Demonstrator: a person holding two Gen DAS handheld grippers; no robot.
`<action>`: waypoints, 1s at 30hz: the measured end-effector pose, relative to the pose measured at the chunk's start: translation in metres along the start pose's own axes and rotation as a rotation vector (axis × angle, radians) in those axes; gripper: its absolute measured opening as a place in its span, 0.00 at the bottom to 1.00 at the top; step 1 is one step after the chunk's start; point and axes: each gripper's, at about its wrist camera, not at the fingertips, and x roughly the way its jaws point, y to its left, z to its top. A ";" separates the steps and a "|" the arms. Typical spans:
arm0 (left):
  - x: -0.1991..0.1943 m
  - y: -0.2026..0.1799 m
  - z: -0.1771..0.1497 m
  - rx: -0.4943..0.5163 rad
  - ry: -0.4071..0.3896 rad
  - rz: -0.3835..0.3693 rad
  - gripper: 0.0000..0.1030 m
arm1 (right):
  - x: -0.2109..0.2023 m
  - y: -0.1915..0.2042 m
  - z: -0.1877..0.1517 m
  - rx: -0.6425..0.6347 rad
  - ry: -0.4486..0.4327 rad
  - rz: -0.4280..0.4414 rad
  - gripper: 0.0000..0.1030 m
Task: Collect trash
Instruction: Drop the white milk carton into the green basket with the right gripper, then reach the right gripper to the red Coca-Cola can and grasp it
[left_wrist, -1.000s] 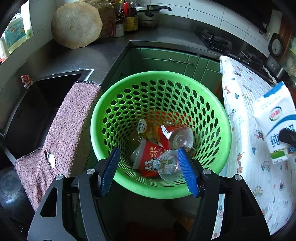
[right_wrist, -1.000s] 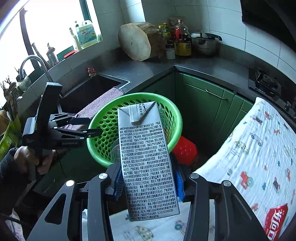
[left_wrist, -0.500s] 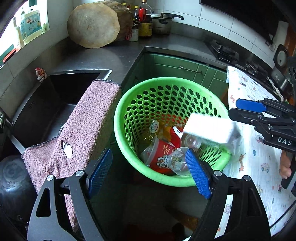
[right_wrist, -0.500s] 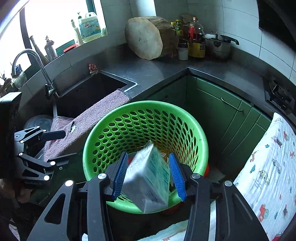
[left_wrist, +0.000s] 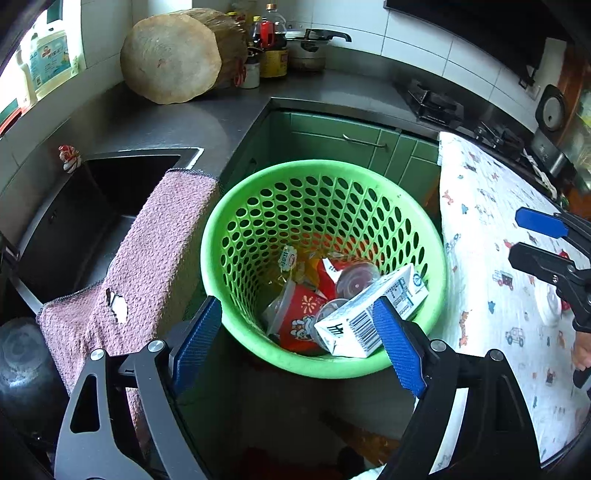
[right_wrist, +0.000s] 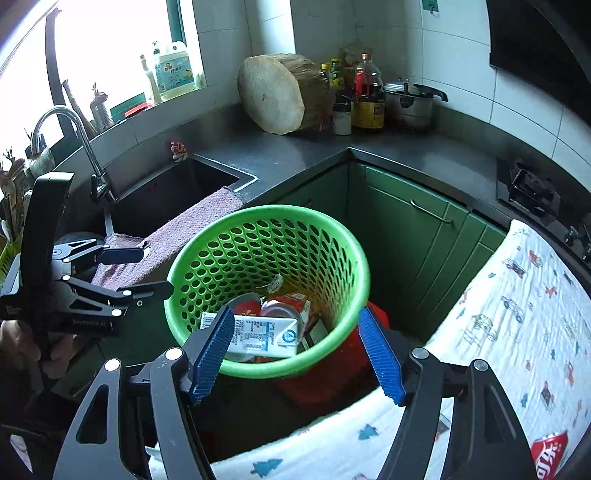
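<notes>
The milk carton (right_wrist: 255, 334) lies on its side inside the green basket (right_wrist: 332, 354), at the near part of the heap, resting on red snack cups (left_wrist: 299, 321) and clear lids. From the left wrist view it sits at about five o'clock within the basket (left_wrist: 218, 280), barcode end toward the camera.

The right gripper (right_wrist: 297, 350) hangs above the near rim; its jaws have just been opening, and nothing is between them now, the pads well apart. The left gripper (left_wrist: 295, 339) also stands wide, its jaws having just been opening too, with only the basket seen through the gap.

So the drop of this item looks finished, and the step in hand is probably the release and pull-away. More trash seems to remain: a red packet (right_wrist: 550, 456) lies on the patterned cloth (right_wrist: 498, 332) at about four o'clock in the right wrist view (its exact kind is hard to tell). The next move likely calls for swinging the right gripper over to it, jaws apart, and closing across its narrow side
</notes>
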 end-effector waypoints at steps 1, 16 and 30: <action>0.000 -0.005 0.001 0.010 -0.002 -0.005 0.81 | -0.008 -0.004 -0.005 0.005 -0.005 -0.010 0.69; -0.017 -0.091 0.005 0.120 -0.036 -0.106 0.85 | -0.114 -0.100 -0.101 0.185 -0.010 -0.187 0.74; -0.017 -0.176 -0.002 0.232 -0.015 -0.205 0.86 | -0.145 -0.207 -0.165 0.353 0.082 -0.340 0.74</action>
